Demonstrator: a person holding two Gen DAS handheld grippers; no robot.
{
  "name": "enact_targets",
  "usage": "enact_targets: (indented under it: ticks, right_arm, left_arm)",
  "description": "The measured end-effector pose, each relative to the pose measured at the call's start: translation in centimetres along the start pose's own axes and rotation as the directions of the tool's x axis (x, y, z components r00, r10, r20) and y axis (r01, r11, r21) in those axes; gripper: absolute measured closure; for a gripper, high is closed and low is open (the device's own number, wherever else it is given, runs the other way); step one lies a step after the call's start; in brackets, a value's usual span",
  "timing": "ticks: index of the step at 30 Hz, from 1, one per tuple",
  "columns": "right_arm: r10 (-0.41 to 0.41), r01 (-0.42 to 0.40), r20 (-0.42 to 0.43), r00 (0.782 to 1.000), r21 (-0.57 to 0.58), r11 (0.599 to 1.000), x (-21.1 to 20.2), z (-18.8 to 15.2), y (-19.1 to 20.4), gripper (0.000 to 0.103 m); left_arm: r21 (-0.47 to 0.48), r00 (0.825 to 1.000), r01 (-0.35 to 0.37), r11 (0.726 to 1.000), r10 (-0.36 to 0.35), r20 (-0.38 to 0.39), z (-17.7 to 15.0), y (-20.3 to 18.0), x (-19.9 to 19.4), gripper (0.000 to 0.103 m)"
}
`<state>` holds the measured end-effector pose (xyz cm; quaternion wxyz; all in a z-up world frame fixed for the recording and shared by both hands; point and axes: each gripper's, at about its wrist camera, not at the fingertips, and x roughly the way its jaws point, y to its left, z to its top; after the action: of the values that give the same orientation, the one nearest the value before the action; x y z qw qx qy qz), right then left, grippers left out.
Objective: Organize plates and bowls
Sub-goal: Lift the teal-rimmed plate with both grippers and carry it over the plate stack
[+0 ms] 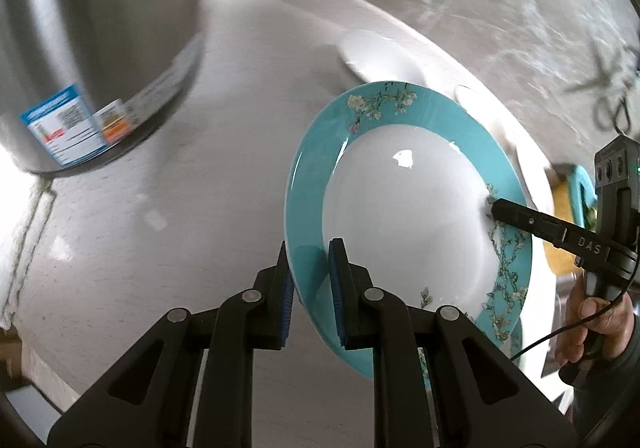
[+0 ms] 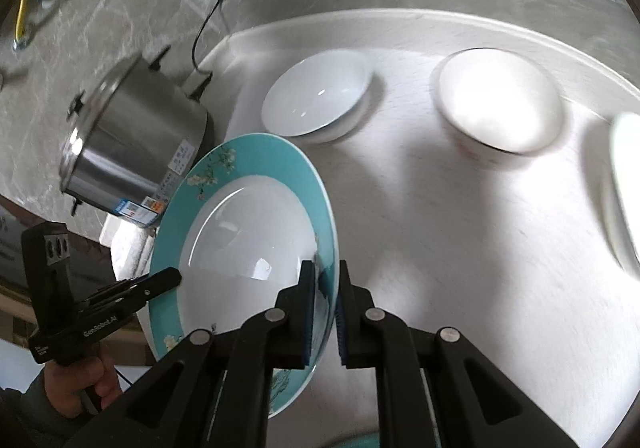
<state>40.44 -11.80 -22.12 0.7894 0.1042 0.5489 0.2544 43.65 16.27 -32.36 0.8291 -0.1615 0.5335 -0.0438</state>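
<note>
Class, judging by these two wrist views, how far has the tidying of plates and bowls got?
Done: nothing looks stacked yet. In hand: the teal-rimmed plate is clamped at opposite rims by the left gripper and right gripper, lifted off the white table. Left: the shallow white bowl and deeper white bowl sit apart.

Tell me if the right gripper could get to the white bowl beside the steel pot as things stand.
Probably not yet: the right gripper is shut on the teal plate, which the left gripper also grips. The tabletop towards the white bowl looks bare.
</note>
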Motion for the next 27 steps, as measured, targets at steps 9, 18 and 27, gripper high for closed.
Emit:
enact_targets:
  ticks: [9,18,27]
  right_arm:
    - [-0.081,0.066,0.089,0.993,0.158,0.985,-6.7,-6.2,-3.1,0.092]
    - [-0.180,0.129,0.128,0.975,0.331,0.935,-10.3,-13.4,-6.1,0.092]
    - [-0.249,0.184,0.111,0.962,0.410,0.893,-11.3,-18.5,-7.9,0.092]
  left_arm:
    - [0.181,0.995,0.090,0.979,-0.081,-0.057,-1.8,-7.6,-0.2,0.088]
    - [0.335,0.977,0.179,0.925,-0.126,-0.173,-6.2,-13.4,0.8,0.088]
    - [0.427,0.960,0.217,0.878,-0.112,-0.257,-8.6,-15.8,2.9,0.088]
